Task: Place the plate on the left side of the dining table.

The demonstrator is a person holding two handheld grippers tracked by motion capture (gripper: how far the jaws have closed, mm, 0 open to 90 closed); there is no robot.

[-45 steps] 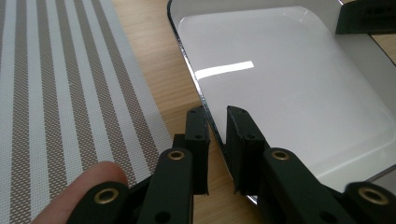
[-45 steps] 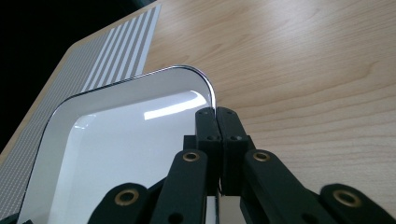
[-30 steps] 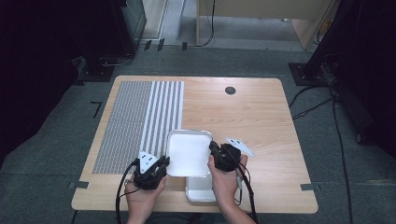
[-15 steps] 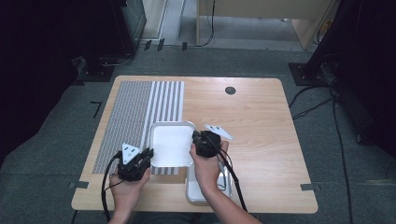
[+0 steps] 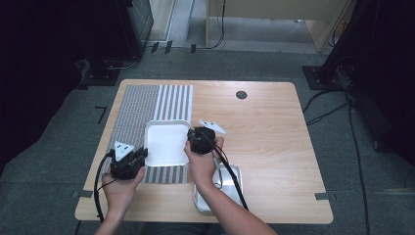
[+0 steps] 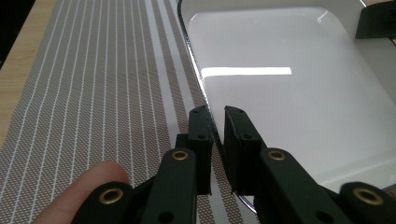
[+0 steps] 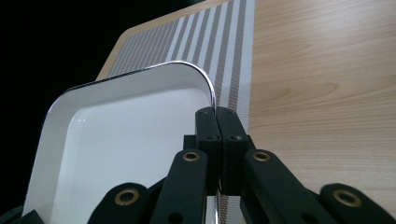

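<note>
While each gripper clamps one rim of the white tray [image 5: 166, 143], left gripper [image 6: 216, 122] on its left edge and right gripper [image 7: 216, 119] opposite, the tray sits between them over the striped mat [image 5: 147, 105]; a second tray [image 5: 230, 193] lies nearer.

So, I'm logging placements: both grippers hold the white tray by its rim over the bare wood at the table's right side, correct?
Not quite. The left gripper and right gripper do clamp the white tray by its rim, but the high view shows it over the striped mat at the table's left.
</note>
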